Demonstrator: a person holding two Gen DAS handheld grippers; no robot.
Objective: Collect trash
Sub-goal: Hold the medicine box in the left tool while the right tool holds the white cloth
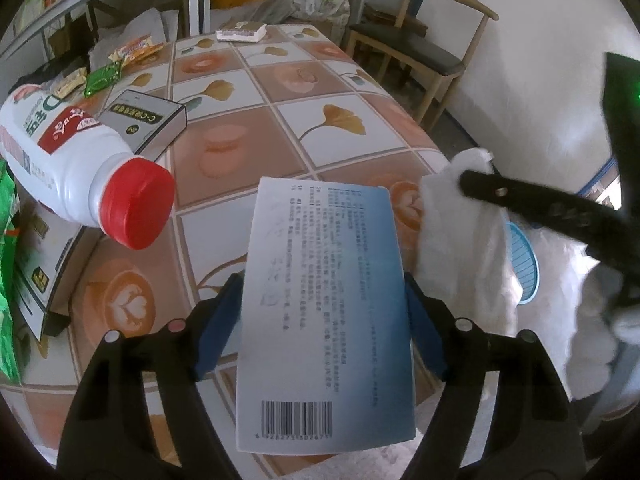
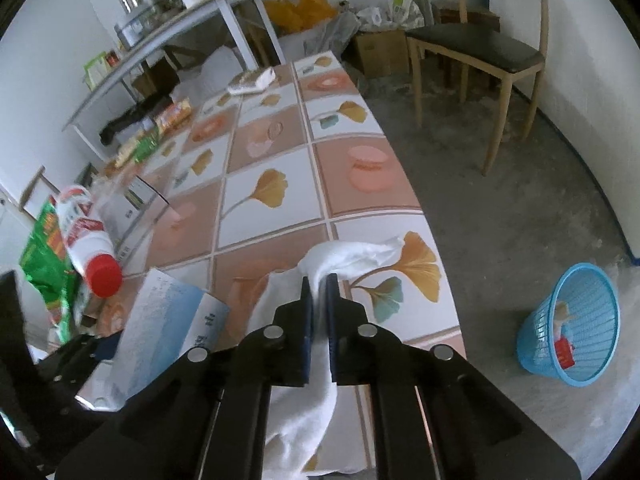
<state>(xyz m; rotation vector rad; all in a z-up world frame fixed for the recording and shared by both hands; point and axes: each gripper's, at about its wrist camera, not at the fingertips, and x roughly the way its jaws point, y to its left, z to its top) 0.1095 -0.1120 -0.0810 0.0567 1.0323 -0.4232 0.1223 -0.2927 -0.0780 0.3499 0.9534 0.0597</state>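
The left tongs [image 1: 322, 320] pinch a blue-white box [image 1: 324, 312] by its sides, lifted over the desk's [image 2: 280, 152] near edge; the right tongs [image 2: 319, 286] clamp a white tissue [image 2: 352, 258] — both likely bound for the blue basket [image 2: 576, 320] on the floor.

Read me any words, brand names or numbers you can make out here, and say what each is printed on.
"C-CRE": black band on the grey box; the rest of that band is unreadable.
Barcode digits on the blue and white box: blurred; its small print is too small.
Red label on the white bottle: large characters, upside down, not legible.
Snack wrappers: too blurred.
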